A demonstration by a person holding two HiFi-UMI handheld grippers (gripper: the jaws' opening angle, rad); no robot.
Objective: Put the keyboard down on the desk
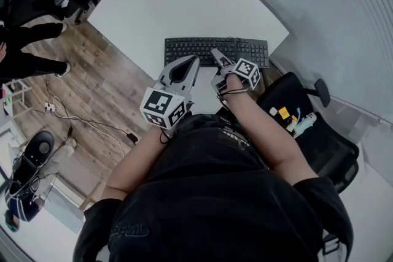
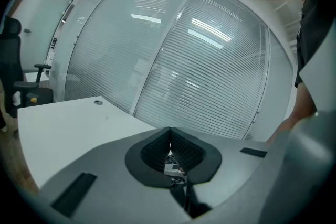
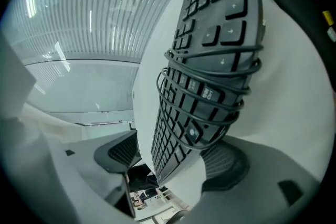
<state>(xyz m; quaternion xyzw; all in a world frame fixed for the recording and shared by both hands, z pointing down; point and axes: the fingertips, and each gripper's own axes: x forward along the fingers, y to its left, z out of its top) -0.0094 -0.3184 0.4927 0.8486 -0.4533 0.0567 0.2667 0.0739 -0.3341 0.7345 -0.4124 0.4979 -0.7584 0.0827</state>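
- The keyboard point(image 1: 196, 49) lies flat on the white desk point(image 1: 184, 3), keys up, near the edge closest to the person.
- In the head view its long axis runs straight across, left to right. The number pad is at the person's right-hand end and one long edge faces the person.
- In the right gripper view the keyboard point(image 3: 210, 60) runs away from the camera, up and to the right, with the number pad at the far end.
- It is a black, full-size board with black keys and pale legends.
- A black cable point(image 3: 210, 94) is wound several turns around the body, short of the number pad. The loops cross over the keys.
- The right gripper point(image 1: 220, 58) is at the keyboard's near long edge, right of centre. Its marker cube point(image 1: 247, 72) is just behind it.
- The right gripper's point(image 3: 176, 157) jaws stand wide apart with the keyboard's edge between them. The left pad point(image 3: 123, 152) is clear of the board, and the right pad point(image 3: 226, 162) sits close beside it with white desk showing in the gap. Neither pad presses on it.
- The left gripper point(image 1: 194, 61) is just left of the right one, at the keyboard's near edge.
- The left gripper's point(image 2: 169, 136) own view shows its ribbed pads meeting at the tip with nothing between them.
- A black office chair point(image 1: 307, 126) stands at the person's right.
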